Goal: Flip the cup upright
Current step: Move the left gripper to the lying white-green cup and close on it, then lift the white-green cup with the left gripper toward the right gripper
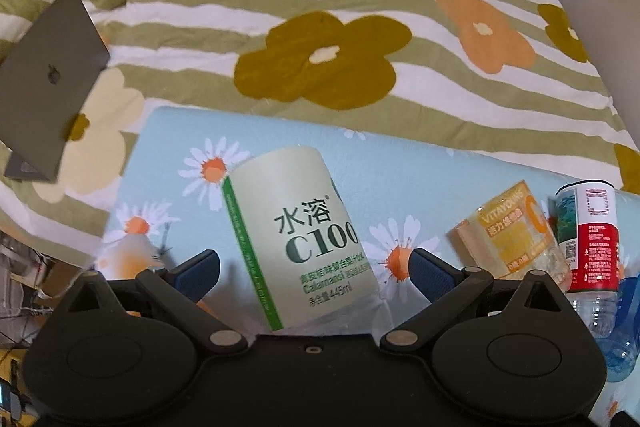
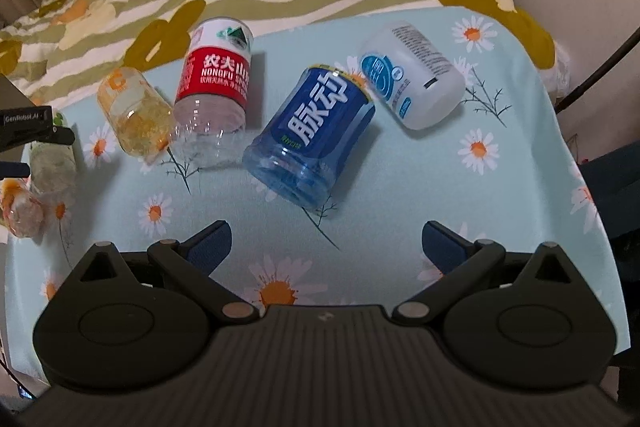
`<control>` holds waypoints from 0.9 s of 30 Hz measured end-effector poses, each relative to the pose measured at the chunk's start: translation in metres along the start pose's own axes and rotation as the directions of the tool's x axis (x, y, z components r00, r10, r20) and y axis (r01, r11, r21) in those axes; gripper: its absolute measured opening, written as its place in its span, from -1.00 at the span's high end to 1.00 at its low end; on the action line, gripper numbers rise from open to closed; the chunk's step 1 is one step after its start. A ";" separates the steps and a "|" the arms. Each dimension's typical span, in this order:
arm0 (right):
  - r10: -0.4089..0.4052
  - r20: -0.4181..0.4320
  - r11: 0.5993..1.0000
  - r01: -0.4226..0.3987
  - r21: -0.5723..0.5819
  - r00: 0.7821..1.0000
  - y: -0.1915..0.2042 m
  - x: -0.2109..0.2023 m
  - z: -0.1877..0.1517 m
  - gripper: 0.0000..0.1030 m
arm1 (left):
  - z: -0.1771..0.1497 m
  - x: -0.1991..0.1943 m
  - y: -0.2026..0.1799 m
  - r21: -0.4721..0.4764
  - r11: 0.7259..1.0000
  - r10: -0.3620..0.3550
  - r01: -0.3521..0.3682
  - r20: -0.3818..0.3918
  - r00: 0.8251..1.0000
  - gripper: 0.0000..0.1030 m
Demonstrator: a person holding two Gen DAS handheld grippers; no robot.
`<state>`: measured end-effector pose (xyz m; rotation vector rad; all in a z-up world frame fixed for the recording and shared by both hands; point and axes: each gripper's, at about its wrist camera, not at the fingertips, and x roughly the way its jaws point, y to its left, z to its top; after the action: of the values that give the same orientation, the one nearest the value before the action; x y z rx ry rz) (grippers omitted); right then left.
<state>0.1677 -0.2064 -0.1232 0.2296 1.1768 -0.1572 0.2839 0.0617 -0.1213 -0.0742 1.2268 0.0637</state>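
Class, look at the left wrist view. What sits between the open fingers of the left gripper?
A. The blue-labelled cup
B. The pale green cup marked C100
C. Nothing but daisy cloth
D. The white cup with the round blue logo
B: in the left wrist view the pale green C100 cup sits between the spread fingers of the left gripper, while the blue-labelled cup lies ahead of the right gripper.

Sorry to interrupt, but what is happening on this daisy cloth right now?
A person holds two grippers over cut-bottle cups. The left gripper is open around the green C100 cup, not yet closed. The right gripper hovers open just short of the blue cup, which lies tipped beside red, orange and white ones.
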 end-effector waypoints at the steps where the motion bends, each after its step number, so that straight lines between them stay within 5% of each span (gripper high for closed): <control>1: 0.000 -0.005 1.000 0.000 0.000 1.000 0.001 0.001 0.000 -1.00 | 0.000 0.002 0.000 -0.005 1.000 -0.003 0.003 -0.008 1.000 -0.97; 9: 0.000 -0.017 1.000 0.000 0.002 1.000 0.008 0.005 0.000 -1.00 | 0.000 0.012 -0.002 0.009 1.000 -0.006 0.007 -0.031 0.999 -0.45; 27: 0.052 0.042 0.999 -0.052 0.008 0.998 -0.003 -0.015 -0.006 -1.00 | -0.018 -0.033 -0.022 0.091 0.995 -0.049 0.043 0.072 0.996 -0.43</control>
<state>0.1562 -0.2074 -0.1122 0.2637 1.1275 -0.1212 0.2579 0.0383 -0.0953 -0.0217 1.1518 -0.0284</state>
